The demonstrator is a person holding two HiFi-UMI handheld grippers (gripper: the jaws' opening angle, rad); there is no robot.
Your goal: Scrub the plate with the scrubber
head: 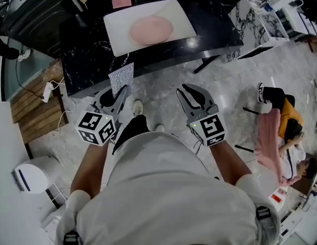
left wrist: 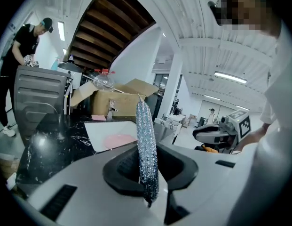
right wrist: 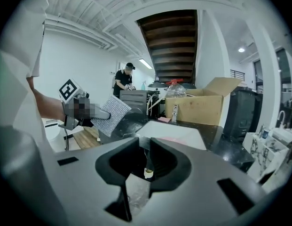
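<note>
A pink plate (head: pixel 151 29) lies on a white board (head: pixel 117 24) on the black counter, well ahead of both grippers. My left gripper (head: pixel 119 95) is shut on a silver glittery scrubber (head: pixel 121 78), which stands upright above the floor just short of the counter's edge. In the left gripper view the scrubber (left wrist: pixel 146 149) rises edge-on between the jaws, with the plate (left wrist: pixel 118 139) beyond it. My right gripper (head: pixel 188 97) hovers to the right at the same height, shut and holding nothing. The right gripper view shows the scrubber (right wrist: pixel 110 113) at left and the board (right wrist: pixel 181 133) ahead.
The black marble counter (head: pixel 214 29) spans the top of the head view. A cardboard box (right wrist: pixel 202 105) and a grey case (head: pixel 35 14) stand at its far side, where a person in black (right wrist: pixel 123 81) works. Another person (head: pixel 281 129) sits on the floor at right.
</note>
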